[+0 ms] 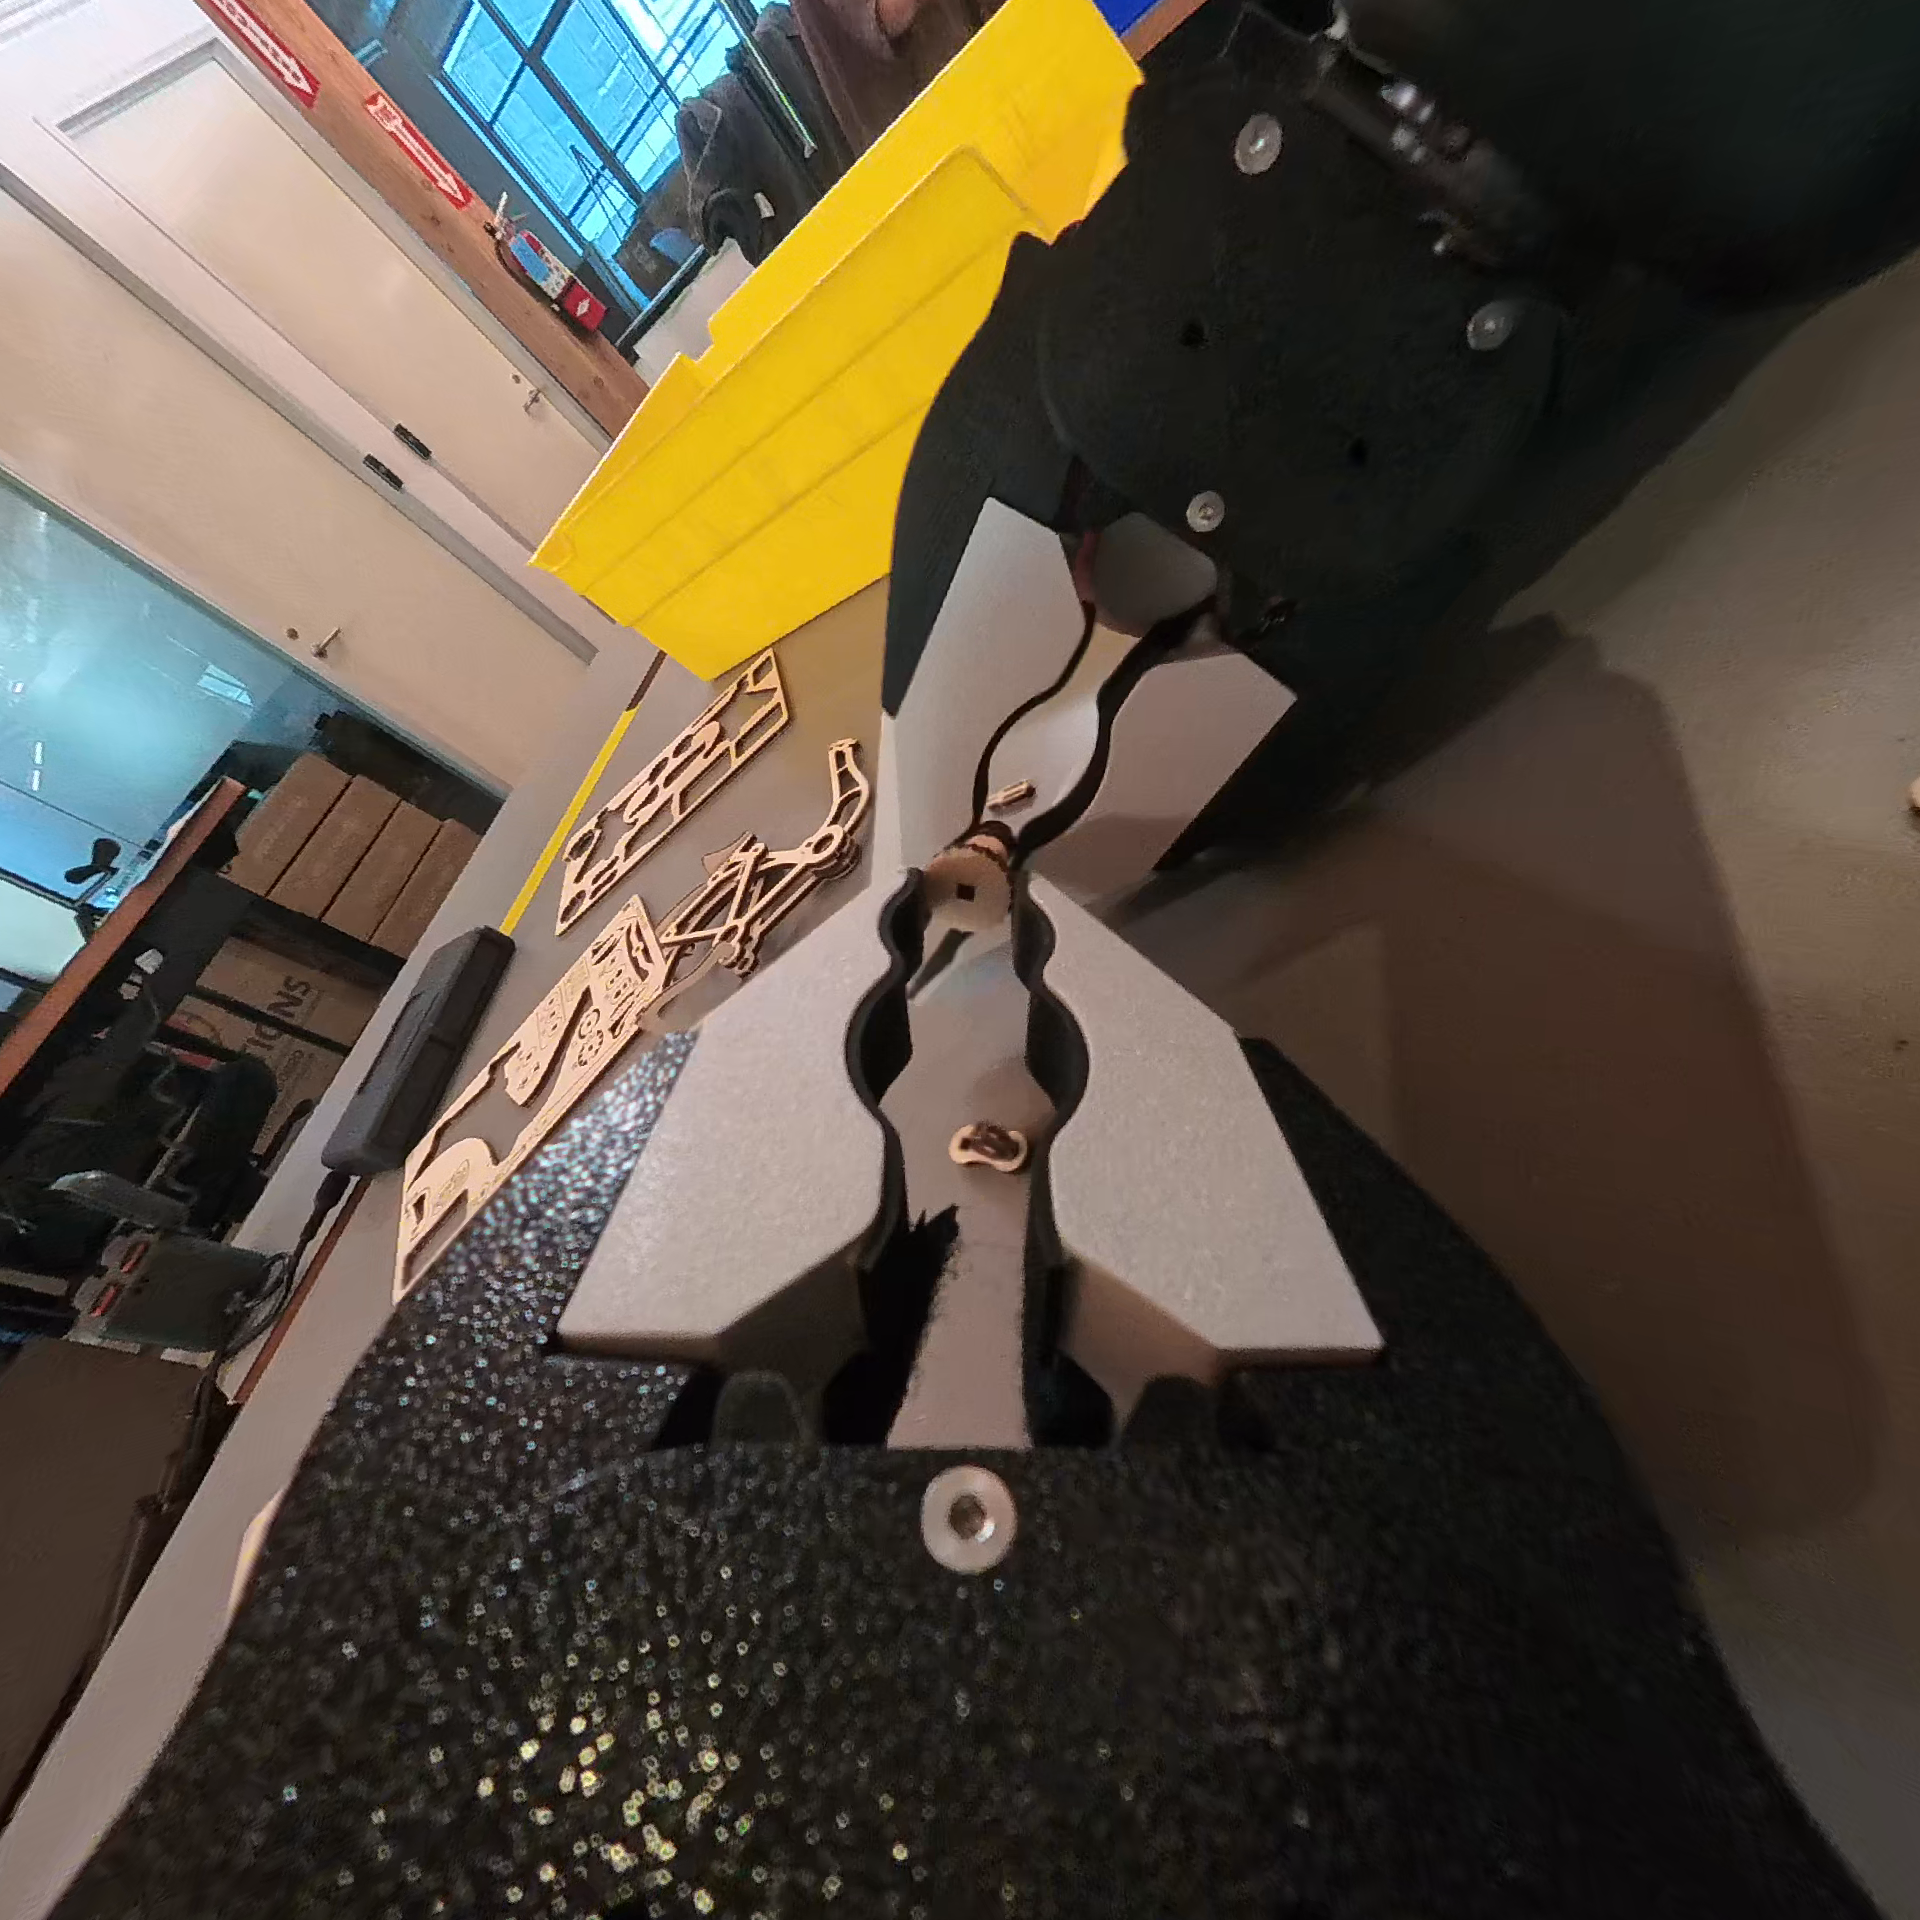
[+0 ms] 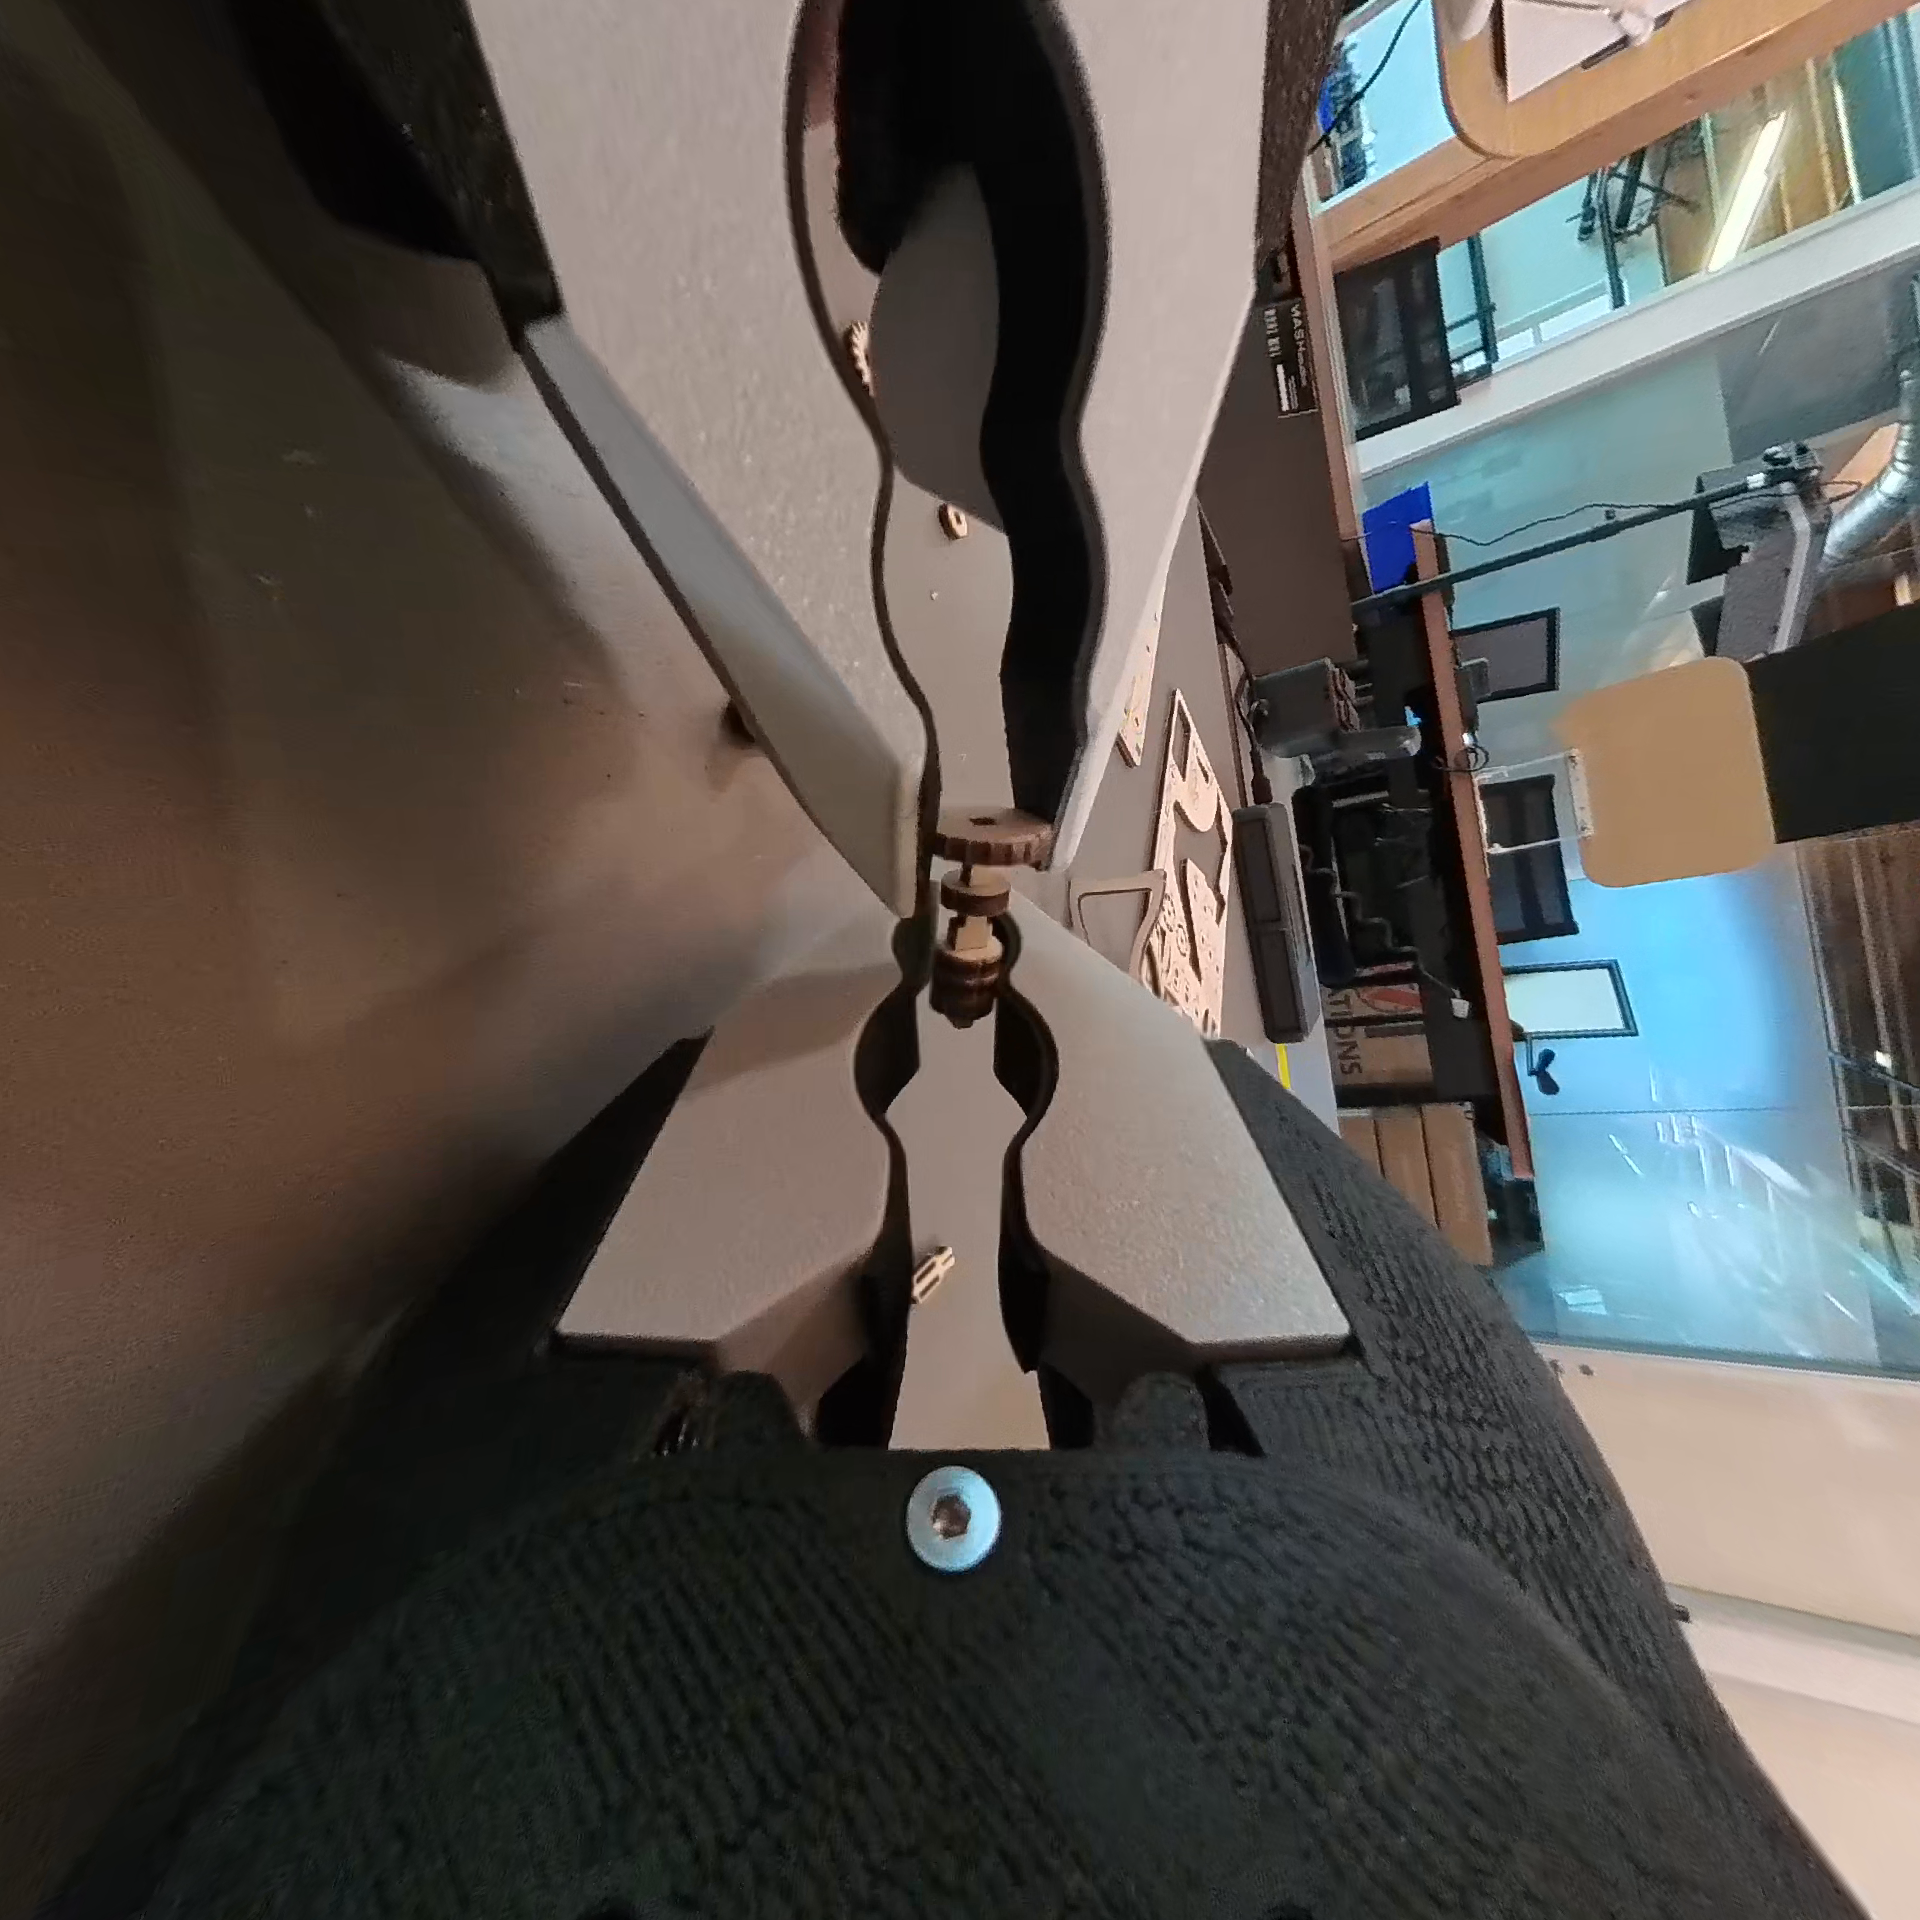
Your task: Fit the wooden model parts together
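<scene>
Room: workshop with glazed partitions, stacked cardboard boxes, timber beams; both views are steeply tilted.
Table [image 1: 1714, 935]: matte grey-beige top; it carries everything below.
Bin [image 1: 831, 416]: yellow moulded plastic, ribbed wall, at the table's far end.
Sheets [image 1: 675, 790]: thin pale laser-cut plywood, flat on the table just beside the bin, with cut-outs where parts came from. One carries a half-built open frame [image 1: 769, 883], apparently parked there out of the working zone.
Black box [image 1: 416, 1049]: slim dark device lying at the table edge beside the sheets.
Left gripper [image 1: 961, 894]: grainy black body, smooth grey wedge fingers with wavy black pads. Tips pinch a toothed wooden disc, the gear [image 2: 992, 836], by its rim.
Right gripper [image 2: 961, 982]: same build; tips closed on the lower end of a small axle [image 2: 961, 925], a short peg stacked with little discs.
Model parts: held in the air over the table, well apart from the bin, between the two facing grippers, tip to tip. Gear sits at the axle's top; whether it is fully seated I cannot tell.
Reason for hold (judgement): opposing grips line the peg with the gear's hole, so pushing along one axis seats it; rim grip keeps the hole clear.
Loose bits: small oval piece [image 1: 987, 1143] on the table, seen between the left fingers.
</scene>
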### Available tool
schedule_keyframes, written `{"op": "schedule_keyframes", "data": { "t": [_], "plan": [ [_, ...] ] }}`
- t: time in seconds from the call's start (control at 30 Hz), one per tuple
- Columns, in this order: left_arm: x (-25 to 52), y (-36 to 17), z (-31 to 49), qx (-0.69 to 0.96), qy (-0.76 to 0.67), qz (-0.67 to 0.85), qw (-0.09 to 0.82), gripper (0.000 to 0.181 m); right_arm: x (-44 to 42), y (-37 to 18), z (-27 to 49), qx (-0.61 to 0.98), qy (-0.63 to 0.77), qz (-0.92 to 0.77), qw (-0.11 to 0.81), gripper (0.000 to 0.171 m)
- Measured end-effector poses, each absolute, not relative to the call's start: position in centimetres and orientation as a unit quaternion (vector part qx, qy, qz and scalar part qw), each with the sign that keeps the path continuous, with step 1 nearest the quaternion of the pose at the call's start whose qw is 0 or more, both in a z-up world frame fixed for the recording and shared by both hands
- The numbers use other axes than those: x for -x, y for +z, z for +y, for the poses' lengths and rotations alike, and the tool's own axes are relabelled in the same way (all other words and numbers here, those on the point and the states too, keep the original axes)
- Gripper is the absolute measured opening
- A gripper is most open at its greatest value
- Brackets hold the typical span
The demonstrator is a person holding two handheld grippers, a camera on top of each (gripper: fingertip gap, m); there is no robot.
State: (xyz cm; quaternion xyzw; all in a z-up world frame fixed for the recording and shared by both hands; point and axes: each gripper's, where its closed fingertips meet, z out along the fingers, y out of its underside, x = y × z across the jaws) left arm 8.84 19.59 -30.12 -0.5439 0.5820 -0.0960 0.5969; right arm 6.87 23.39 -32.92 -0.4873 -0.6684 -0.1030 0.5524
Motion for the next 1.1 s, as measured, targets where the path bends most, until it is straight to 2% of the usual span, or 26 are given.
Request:
{"op": "schedule_keyframes", "data": {
  "t": [0.23,0.37,0.47,0.83,0.93,1.1],
  "plan": [
    [-8.8,-30.2,19.6,0.545,-0.095,0.582,0.596,0.015,-6.9,-32.9,23.4,0.486,-0.103,-0.668,0.553,0.002],
    [-8.6,-30.1,20.0,0.550,-0.086,0.577,0.598,0.015,-6.8,-32.9,23.2,0.482,-0.102,-0.672,0.553,0.007],
    [-8.7,-30.2,19.9,0.551,-0.093,0.576,0.597,0.015,-6.9,-32.7,23.3,0.478,-0.108,-0.670,0.558,0.000],
    [-8.6,-30.2,19.7,0.563,-0.131,0.565,0.589,0.015,-6.9,-32.7,23.1,0.478,-0.102,-0.676,0.552,0.000],
    [-8.7,-30.3,19.3,0.557,-0.141,0.574,0.583,0.020,-6.9,-32.8,23.0,0.475,-0.098,-0.679,0.551,0.000],
    [-8.6,-30.7,18.9,0.546,-0.128,0.595,0.575,0.016,-6.9,-33.2,22.8,0.473,-0.091,-0.687,0.544,0.000]
  ]
}}
